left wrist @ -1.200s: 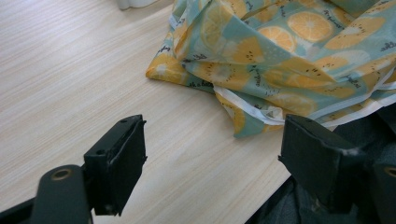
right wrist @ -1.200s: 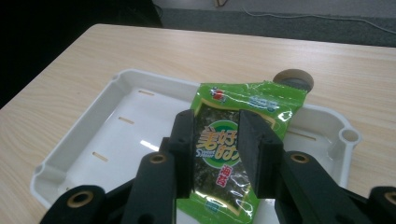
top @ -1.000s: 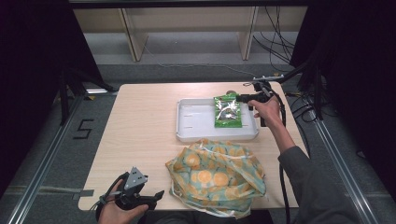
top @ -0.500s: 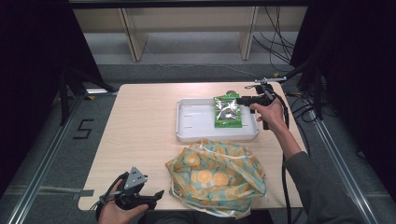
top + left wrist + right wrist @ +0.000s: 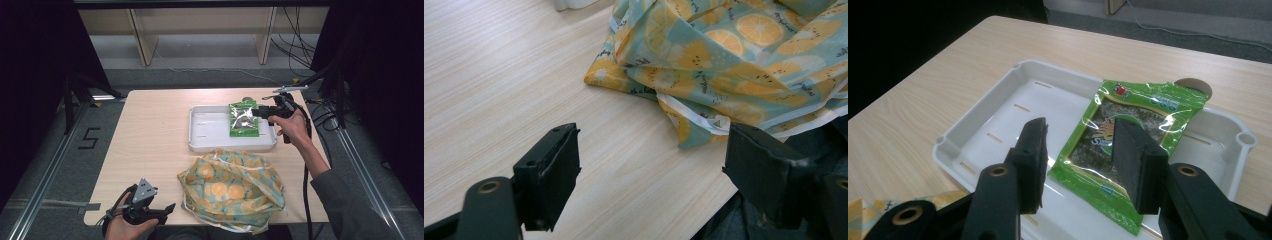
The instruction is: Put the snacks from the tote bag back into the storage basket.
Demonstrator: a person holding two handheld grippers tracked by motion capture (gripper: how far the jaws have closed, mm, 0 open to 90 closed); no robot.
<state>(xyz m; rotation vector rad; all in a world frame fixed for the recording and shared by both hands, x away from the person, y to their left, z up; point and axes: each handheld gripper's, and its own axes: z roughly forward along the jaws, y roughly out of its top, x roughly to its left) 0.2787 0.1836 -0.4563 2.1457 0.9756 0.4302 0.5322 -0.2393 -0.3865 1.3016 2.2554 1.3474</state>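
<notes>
Green snack packet laid in white tray, right end, released. Right gripper jaws just opened, nothing between. Left gripper open, idle at near edge beside lemon-print bag. Risk: packet snagged by jaw on withdrawal, dragged over rim.

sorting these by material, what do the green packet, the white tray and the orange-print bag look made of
Green snack packet: thin glossy plastic film, judging by its crinkles and bright glare. White rectangular tray: smooth moulded plastic, probably, with rounded corners and a soft sheen. Teal bag with orange-slice print: soft matte cloth, likely fabric, since it folds and slumps.
</notes>
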